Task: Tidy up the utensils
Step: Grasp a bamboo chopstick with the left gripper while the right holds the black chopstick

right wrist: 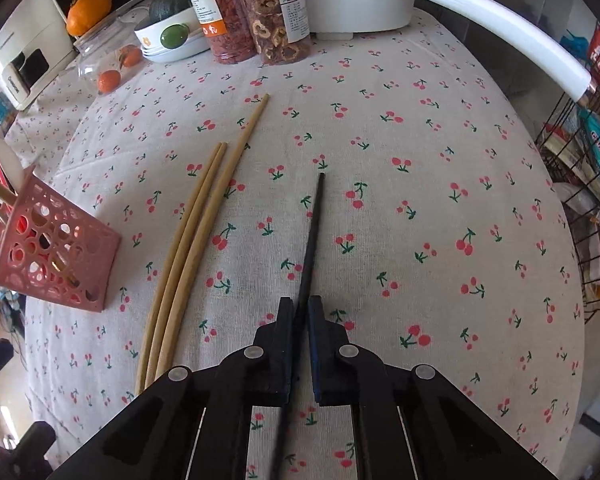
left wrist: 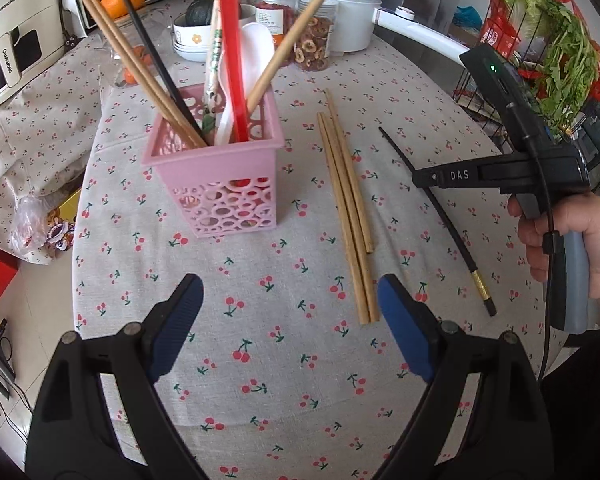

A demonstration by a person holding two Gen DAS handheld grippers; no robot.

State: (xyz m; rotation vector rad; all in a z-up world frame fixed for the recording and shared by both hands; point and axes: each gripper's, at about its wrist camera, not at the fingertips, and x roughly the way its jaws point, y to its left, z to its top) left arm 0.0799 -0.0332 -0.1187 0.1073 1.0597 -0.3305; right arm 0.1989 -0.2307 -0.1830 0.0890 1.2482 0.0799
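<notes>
The left gripper (left wrist: 290, 300), its blue-padded fingers (left wrist: 400, 320) spread wide and empty, hovers over a counter (left wrist: 280, 400) draped in a cherry-print cloth. Just ahead and right of it, three tan wooden chopsticks (left wrist: 348, 216) lie side by side on the cloth. To their right, the right gripper (right wrist: 300, 308) has its fingers clenched on a slim black chopstick (right wrist: 314, 224) with a gold band near its butt end; the stick runs forward between the pads, its tip reaching out over the cloth. A person's hand (left wrist: 564, 240) grips the right tool's handle. Left of the wooden sticks, well apart from them, stands a pink perforated plastic utensil holder (left wrist: 216, 184), already holding wooden chopsticks, a black chopstick, a white plastic spoon (left wrist: 244, 72) and a red utensil (left wrist: 232, 52). Behind it stand two clear jars of dried fruit (right wrist: 252, 16).
</notes>
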